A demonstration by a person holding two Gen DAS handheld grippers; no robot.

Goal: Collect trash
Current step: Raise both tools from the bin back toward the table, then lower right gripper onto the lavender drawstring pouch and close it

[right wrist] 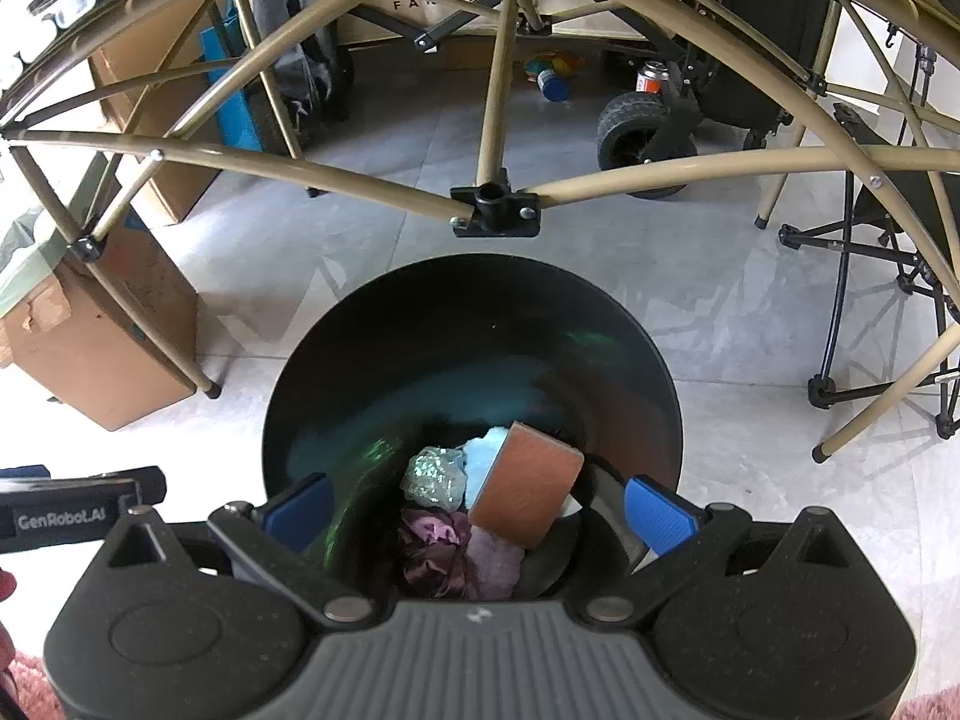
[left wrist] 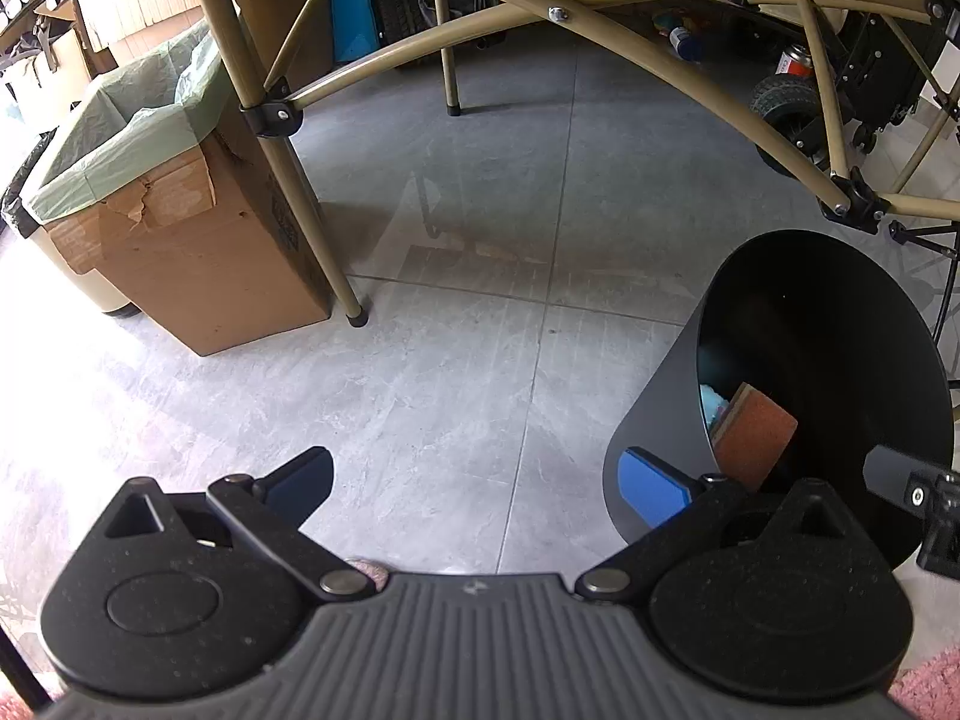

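So the trash is already sitting at the bottom of the black bin (right wrist: 474, 360): a brown sponge-like block (right wrist: 525, 489) leaning tilted on top, a crinkly iridescent wad (right wrist: 433, 477) to its left, a pale blue crumpled bit (right wrist: 483, 459) behind, and a purple foil-ish wrapper (right wrist: 435, 552) plus a pinkish lump (right wrist: 495, 558) nearest the camera.

The key relation: the right gripper (right wrist: 480, 507) hangs directly over the bin mouth, looking straight down into it, fingers spread wide with nothing between the blue pads (right wrist: 657, 513). So the pile lies straight ahead along its fingers. The block's long edge runs diagonally, roughly upper-right to lower-left.

The left gripper (left wrist: 480, 483) is off to the side over bare floor, also wide open and empty, with the bin (left wrist: 660, 420) just to its right; its right pad overlaps the bin's outer wall in view, can't tell if it's touching. Right hand is clearly the nearer one.

Materials: the bin is smooth, glossy inside, matte grey-black outside, flaring toward the rim. The block looks slightly rough, the wrappers thin and crumply. Floor is grey stone-look tile (left wrist: 450, 330). Further out there's a cardboard box (left wrist: 198, 252) lined with a green bag (left wrist: 138, 132), and tan metal folding-table legs (left wrist: 282, 138) overhead. My guess is this drop is done and the next piece gets hunted elsewhere.
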